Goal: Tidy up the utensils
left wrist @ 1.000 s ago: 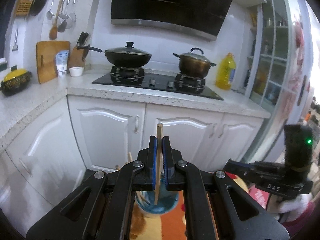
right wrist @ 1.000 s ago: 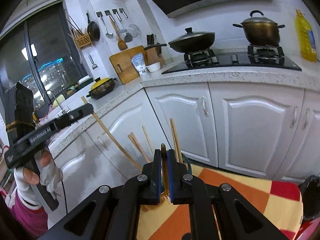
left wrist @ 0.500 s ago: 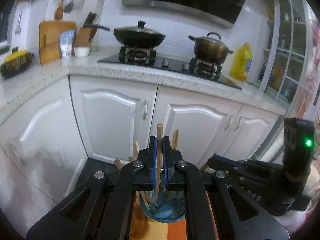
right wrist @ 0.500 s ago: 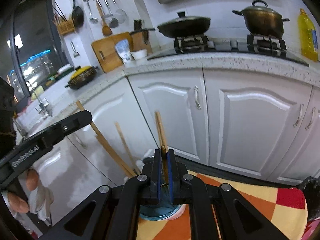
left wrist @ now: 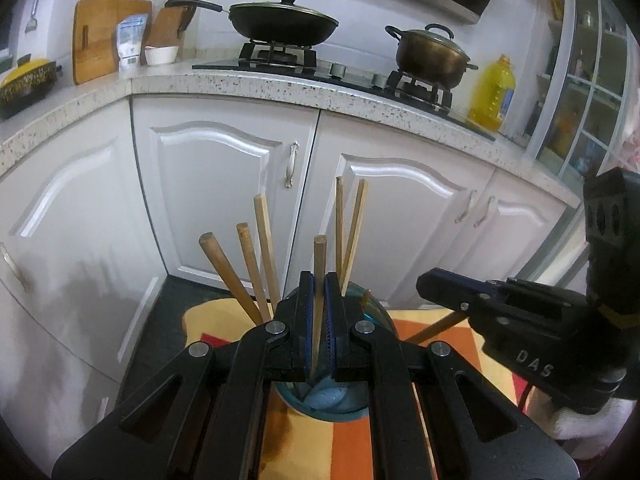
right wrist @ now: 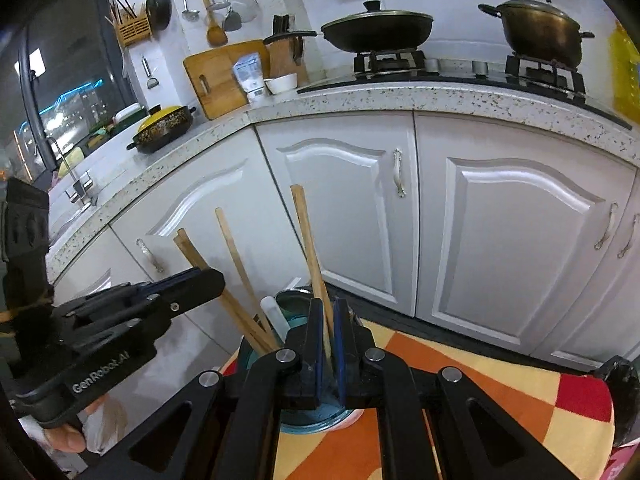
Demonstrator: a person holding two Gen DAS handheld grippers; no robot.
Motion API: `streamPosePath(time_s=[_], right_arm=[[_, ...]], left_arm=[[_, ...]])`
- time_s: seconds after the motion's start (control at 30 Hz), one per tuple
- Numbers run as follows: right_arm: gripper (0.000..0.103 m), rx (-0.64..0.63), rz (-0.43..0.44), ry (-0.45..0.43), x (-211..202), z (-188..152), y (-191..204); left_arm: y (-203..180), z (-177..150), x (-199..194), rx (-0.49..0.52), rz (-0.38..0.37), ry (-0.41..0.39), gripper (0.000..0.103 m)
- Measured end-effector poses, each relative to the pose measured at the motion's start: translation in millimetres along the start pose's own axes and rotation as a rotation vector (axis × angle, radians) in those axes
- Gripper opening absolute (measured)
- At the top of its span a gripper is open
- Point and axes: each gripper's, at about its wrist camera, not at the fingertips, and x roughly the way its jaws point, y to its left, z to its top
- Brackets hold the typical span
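Note:
A blue round holder (left wrist: 332, 396) stands on an orange, yellow and red checked cloth (left wrist: 452, 344) and holds several wooden chopsticks (left wrist: 260, 248). My left gripper (left wrist: 319, 280) is shut on one wooden chopstick (left wrist: 319, 264), upright over the holder. My right gripper (right wrist: 329, 308) is shut on another wooden chopstick (right wrist: 310, 240), its lower end down in the holder (right wrist: 298, 304). Each gripper shows in the other's view: the right one (left wrist: 440, 284) beside the holder, the left one (right wrist: 200, 276) among the sticks.
White kitchen cabinets (left wrist: 224, 184) and a speckled countertop (left wrist: 280, 84) stand behind the holder. On the hob are a black wok (left wrist: 284, 24) and a brown pot (left wrist: 430, 54). A yellow oil bottle (left wrist: 492, 92) is at the right.
Both grippers have tilted and moved down toward the holder with their chopsticks. More chopsticks in the holder have come into view. Both stay shut.

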Motion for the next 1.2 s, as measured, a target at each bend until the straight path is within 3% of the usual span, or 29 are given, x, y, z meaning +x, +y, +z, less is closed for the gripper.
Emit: streamPosePath(time_s=[0.1, 0.2, 0.27, 0.33, 0.9, 1.2], right_arm=[[0.007, 0.012, -0.009, -0.013, -8, -1, -2], [0.016, 0.028, -0.004, -0.019, -15, -4, -5], [0.027, 0.041, 0.006, -0.029, -21, -6, -6], [0.028, 0.043, 0.008, -0.036, -26, -8, -6], [0.039, 0.069, -0.066, -0.086, -68, -33, -1], [0.041, 0.055, -0.105, -0.094, -78, -56, 15]], left_arm=[[1, -2, 0, -0.013, -0.001, 0.005, 0.004], [0, -4, 1, -0.016, 0.005, 0.023, 0.01], [-2, -7, 0, -0.017, 0.008, 0.029, 0.032], [-3, -9, -2, -0.017, 0.011, 0.022, 0.041], [-26, -30, -50, 0.06, 0.138, -0.09, 0.046], [-37, -48, -65, 0.083, 0.201, -0.091, 0.046]])
